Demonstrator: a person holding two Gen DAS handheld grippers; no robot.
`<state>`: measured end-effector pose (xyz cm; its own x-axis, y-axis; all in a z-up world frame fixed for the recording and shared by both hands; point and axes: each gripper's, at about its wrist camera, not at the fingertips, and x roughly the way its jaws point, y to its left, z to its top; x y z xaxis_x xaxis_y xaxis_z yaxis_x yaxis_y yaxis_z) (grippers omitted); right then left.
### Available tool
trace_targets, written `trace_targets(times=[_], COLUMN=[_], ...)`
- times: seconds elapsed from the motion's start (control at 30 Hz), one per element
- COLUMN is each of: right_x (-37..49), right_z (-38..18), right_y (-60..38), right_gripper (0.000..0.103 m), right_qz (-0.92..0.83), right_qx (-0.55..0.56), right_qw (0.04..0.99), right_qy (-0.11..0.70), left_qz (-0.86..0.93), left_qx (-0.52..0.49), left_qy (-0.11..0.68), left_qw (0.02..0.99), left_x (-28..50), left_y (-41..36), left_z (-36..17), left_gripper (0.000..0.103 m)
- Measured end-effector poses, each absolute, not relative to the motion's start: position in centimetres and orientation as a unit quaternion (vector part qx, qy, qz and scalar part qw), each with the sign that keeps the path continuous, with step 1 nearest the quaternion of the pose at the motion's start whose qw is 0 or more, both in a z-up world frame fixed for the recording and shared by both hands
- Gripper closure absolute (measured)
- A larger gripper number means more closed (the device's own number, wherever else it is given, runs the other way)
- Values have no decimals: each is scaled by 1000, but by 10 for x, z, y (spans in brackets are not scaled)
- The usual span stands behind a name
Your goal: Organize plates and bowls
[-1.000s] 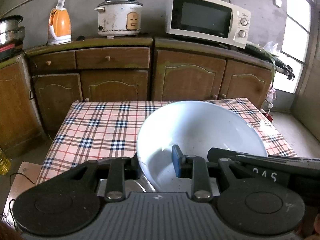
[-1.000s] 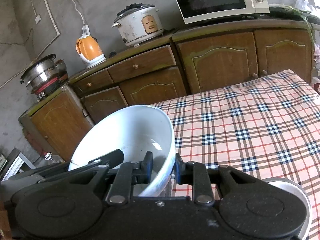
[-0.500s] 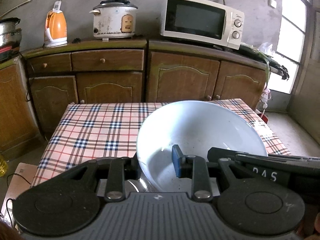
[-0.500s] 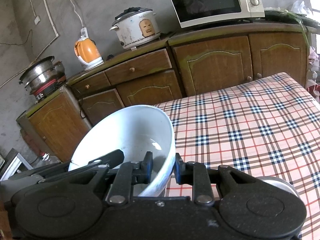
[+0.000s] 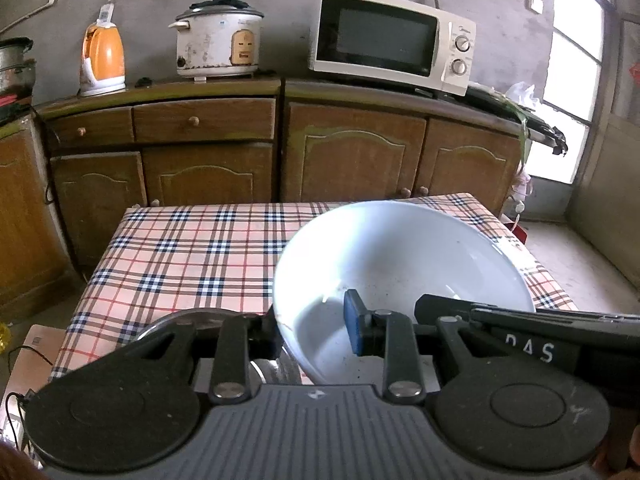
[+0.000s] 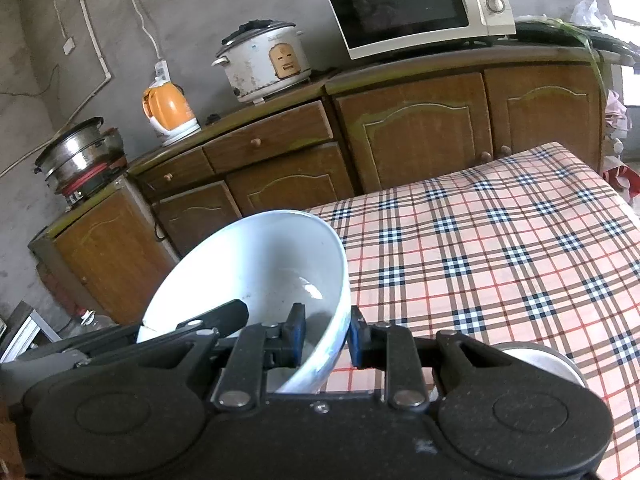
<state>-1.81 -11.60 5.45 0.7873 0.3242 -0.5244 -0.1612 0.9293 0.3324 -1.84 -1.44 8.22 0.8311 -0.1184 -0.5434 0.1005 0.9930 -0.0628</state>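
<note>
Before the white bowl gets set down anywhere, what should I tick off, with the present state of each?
1. Left tongs closed on the white bowl rim, one pad inside, one outside: ok.
2. Right tongs closed on the opposite rim: ok.
3. Bowl empty, nothing to spill: ok.
4. Bowl level: not ok, it tilts in both views.
5. Bare checked tablecloth ahead for a landing spot: ok.
6. Clearance from the metal dish near the right tongs: cannot tell.
</note>
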Motion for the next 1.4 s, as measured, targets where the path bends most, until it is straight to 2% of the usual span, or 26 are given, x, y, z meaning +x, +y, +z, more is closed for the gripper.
trace_targets(times=[1.4], right_x=[-56], right_z=[43], right_y=[-168], right_gripper=[74], right_qz=[84], right_qx=[153], right_qw=[939], right_qy=[298], left_qz=[-103], left_qx=[-6], left_qy=[292], left_qw=[951], left_x=[-37], left_y=[-58], left_z=[67], left_gripper=[73])
